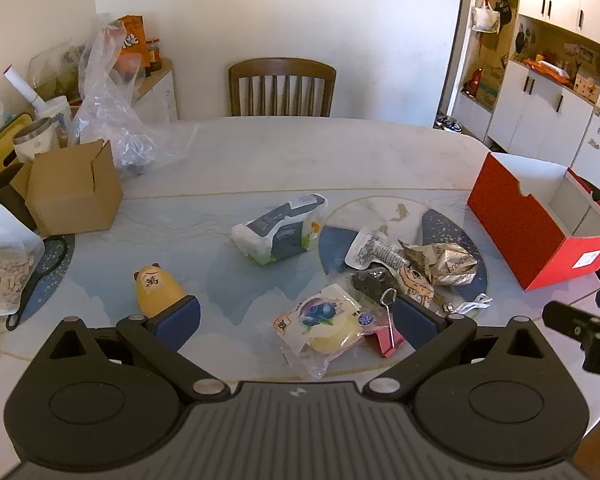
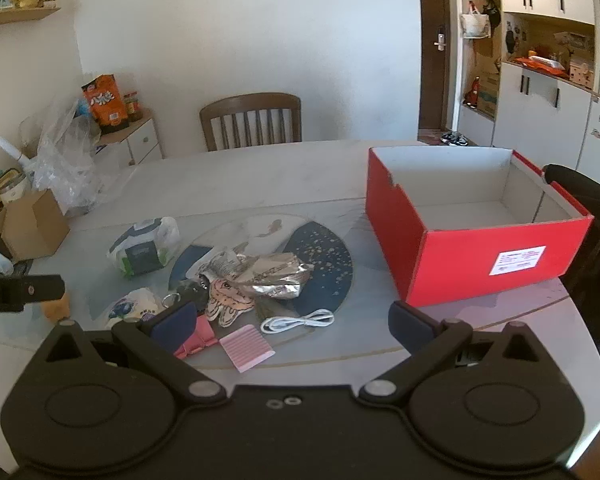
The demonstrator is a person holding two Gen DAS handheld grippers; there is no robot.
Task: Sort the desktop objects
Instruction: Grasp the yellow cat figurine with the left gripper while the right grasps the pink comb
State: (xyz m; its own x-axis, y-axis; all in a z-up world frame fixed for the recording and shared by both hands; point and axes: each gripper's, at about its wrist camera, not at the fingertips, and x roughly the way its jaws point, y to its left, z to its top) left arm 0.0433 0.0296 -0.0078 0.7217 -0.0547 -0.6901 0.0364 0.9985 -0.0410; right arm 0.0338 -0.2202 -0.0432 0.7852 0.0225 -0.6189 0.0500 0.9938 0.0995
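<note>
Both grippers are hovering over the desk [image 2: 308,168] with nothing in them: the left gripper [image 1: 296,320] is holding its fingers [image 1: 178,322] as wide apart as they go, and the right gripper [image 2: 296,326] is doing the same above the near edge of the clutter.

The things to sort are lying in a loose heap on the round placemat [image 2: 324,264], with the empty red box [image 2: 476,256] standing just beside it on the right, open at the top. No item has yet gone in, so the step in hand looks like a first pick.

The white cable [image 2: 298,322] and the pink ridged card [image 2: 247,347] are lying apart from the heap, nearest the right gripper, and seem the easiest starts. The flat card will probably need the fingers to come in low and catch an edge. The crumpled foil wrapper [image 2: 274,276] is overlapping its neighbours, so lifting it slowly should avoid dragging them. On the left, the blueberry snack packet [image 1: 320,320] is sitting between the fingers' line; its slippery film calls for a grip across the bulging middle.

Writing: the yellow cat figure [image 1: 156,290] is bearing a Chinese character; the foil's lettering and the box's white label [image 2: 518,260] are too small to read.
</note>
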